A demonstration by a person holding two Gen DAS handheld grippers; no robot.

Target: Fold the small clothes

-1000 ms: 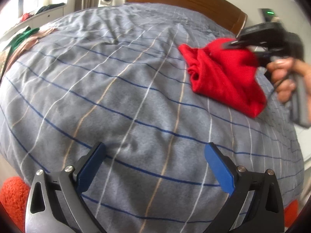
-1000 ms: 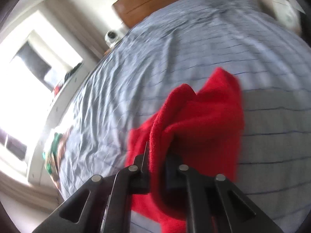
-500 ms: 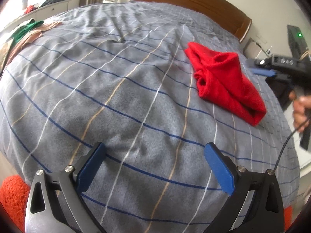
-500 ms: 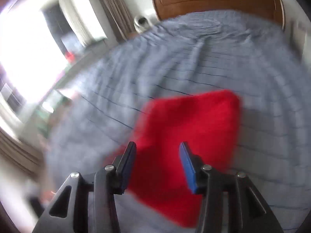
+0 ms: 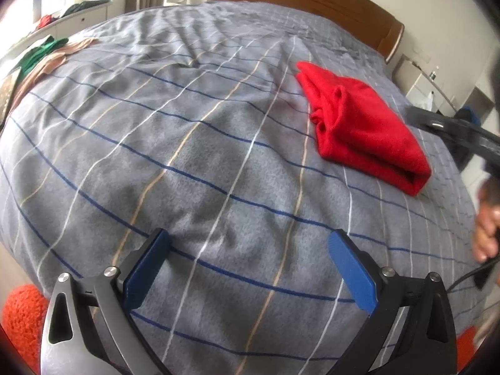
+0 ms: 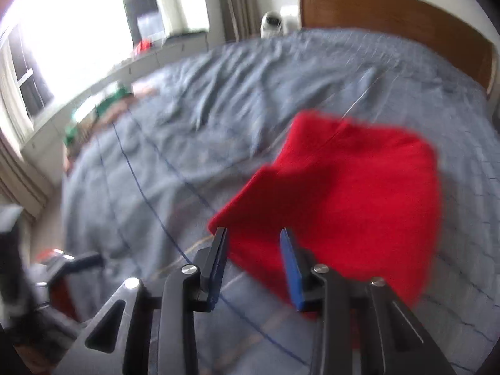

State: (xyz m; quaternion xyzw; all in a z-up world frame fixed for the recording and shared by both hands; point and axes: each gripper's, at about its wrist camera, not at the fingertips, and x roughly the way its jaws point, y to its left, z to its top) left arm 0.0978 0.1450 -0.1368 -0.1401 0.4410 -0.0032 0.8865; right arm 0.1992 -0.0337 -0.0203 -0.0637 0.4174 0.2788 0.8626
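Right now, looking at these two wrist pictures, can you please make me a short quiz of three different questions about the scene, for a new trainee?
1. True or false: the red garment lies folded on the striped grey bedcover, with no tongs touching it.
2. Multiple choice: the left tongs are A) shut on the garment, B) open over bare bedcover, C) out of view.
3. Short answer: what have the right tongs just been doing, and is anything between their pads?

Key:
1. True.
2. B.
3. They opened to let go of the garment, then closed a little; they are open, with nothing gripped between the pads.
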